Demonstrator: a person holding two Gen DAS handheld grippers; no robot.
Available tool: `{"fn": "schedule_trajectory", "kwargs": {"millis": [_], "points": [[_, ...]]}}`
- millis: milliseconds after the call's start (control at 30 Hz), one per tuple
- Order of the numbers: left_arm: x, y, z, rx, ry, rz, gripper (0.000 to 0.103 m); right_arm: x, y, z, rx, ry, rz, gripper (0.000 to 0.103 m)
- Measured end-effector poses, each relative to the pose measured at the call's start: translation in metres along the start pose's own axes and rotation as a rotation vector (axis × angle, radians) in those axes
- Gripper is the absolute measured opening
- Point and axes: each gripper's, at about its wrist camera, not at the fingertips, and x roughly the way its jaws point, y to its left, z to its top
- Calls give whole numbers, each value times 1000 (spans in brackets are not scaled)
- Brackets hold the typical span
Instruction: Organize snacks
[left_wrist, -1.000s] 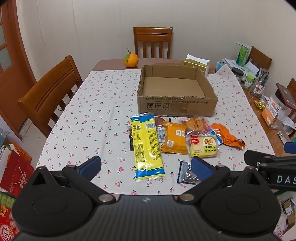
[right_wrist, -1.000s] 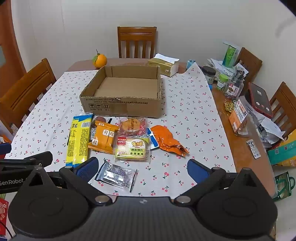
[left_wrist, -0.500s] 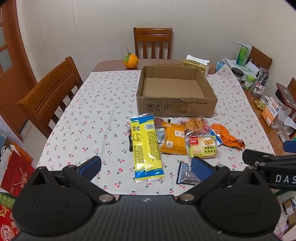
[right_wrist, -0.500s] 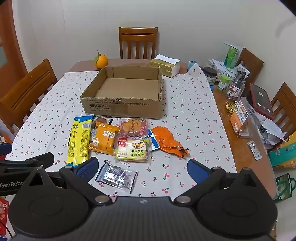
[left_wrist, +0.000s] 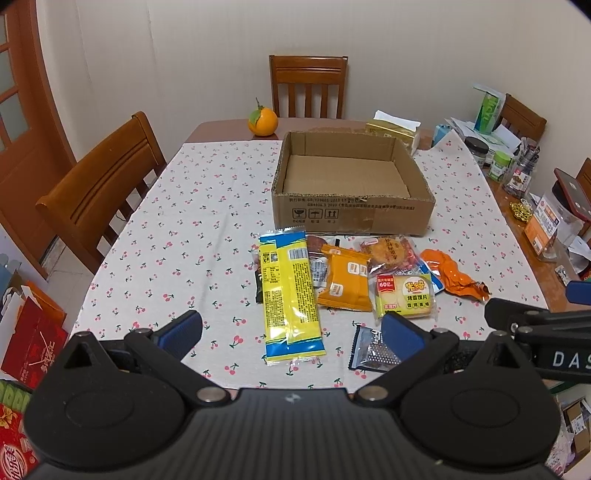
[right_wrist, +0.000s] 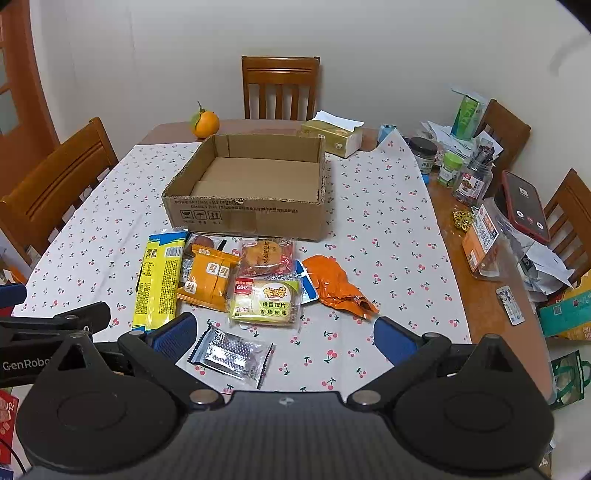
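An empty cardboard box (left_wrist: 352, 218) (right_wrist: 247, 219) stands mid-table. Before it lies a pile of snacks: a long yellow packet (left_wrist: 290, 299) (right_wrist: 159, 278), an orange packet (left_wrist: 345, 282) (right_wrist: 208, 280), a round cake packet (left_wrist: 388, 251) (right_wrist: 266, 254), a yellow-green bread-slice packet (left_wrist: 406, 297) (right_wrist: 264, 301), a crumpled orange wrapper (left_wrist: 452, 275) (right_wrist: 338, 282) and a small silver packet (left_wrist: 373, 354) (right_wrist: 232, 354). My left gripper (left_wrist: 291, 330) and right gripper (right_wrist: 282, 338) are both open and empty, hovering at the near table edge, short of the pile.
An orange fruit (left_wrist: 263, 122) and a tissue box (right_wrist: 332, 134) sit behind the box. Jars, papers and a phone (right_wrist: 522, 206) crowd the table's right side. Wooden chairs (left_wrist: 99, 181) stand at the left, back and right. The tablecloth (left_wrist: 192, 229) has a cherry print.
Both grippers have edged slightly forward toward the snacks; both stay open. Nothing on the table has moved.
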Motion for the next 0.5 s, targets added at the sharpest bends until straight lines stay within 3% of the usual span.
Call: {"fn": "schedule_trajectory", "kwargs": {"millis": [500], "points": [[3, -3, 3, -15, 12, -8, 102, 2, -4, 3, -9, -12, 24, 103]]}}
